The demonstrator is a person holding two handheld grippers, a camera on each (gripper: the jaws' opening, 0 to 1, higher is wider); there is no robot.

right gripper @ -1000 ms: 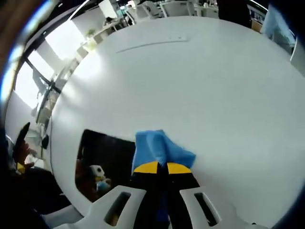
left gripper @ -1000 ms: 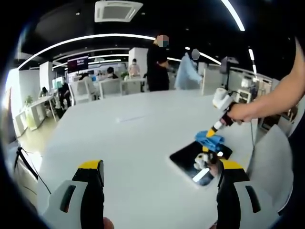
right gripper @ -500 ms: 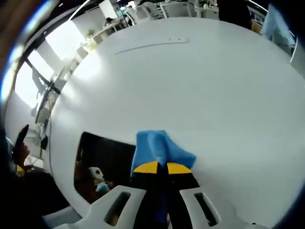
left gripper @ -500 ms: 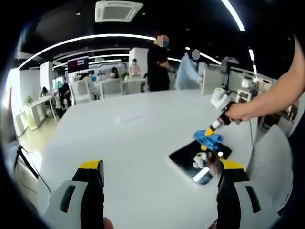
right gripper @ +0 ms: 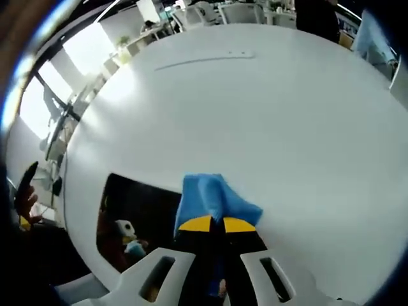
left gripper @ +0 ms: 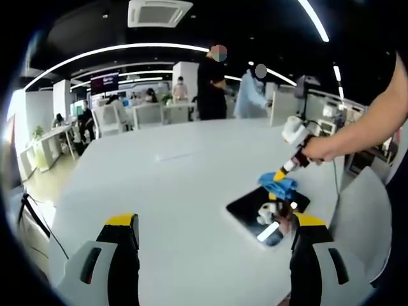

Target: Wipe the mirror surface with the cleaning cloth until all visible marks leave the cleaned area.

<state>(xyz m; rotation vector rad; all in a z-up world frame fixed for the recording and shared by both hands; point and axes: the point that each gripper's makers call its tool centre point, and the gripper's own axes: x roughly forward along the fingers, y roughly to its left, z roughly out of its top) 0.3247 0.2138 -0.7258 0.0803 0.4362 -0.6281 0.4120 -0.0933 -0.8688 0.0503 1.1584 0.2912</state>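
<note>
Left gripper view first: the left gripper [left gripper: 213, 233] hangs low over the white table [left gripper: 172, 191], its yellow-tipped fingers [left gripper: 121, 224] spread wide apart with nothing between them. Between and beyond them, toward the right, the mirror [left gripper: 268, 213] lies flat on the table as a dark rectangle, reflections of a gripper and a bright strip showing in its glass. At the mirror's far edge sits the blue cleaning cloth [left gripper: 278, 185], pinched by the right gripper [left gripper: 283, 175], which comes in from the right, held by a hand [left gripper: 322, 150] on a bare forearm. Behind the table — a bright open office, with desks, chairs and several people standing at the far end. Over to the right gripper view: the right gripper's two fingers [right gripper: 199, 224] are pressed close together on the cleaning cloth [right gripper: 213, 197], which bunches out ahead of the yellow tips and rests on the table [right gripper: 268, 115] just beside the mirror's edge — whether it overlaps the glass I cannot tell. The mirror [right gripper: 137, 213] lies to the left of the cloth, dark, with a small white-and-blue reflection near its lower part. A thin line marks the table top far ahead.
</note>
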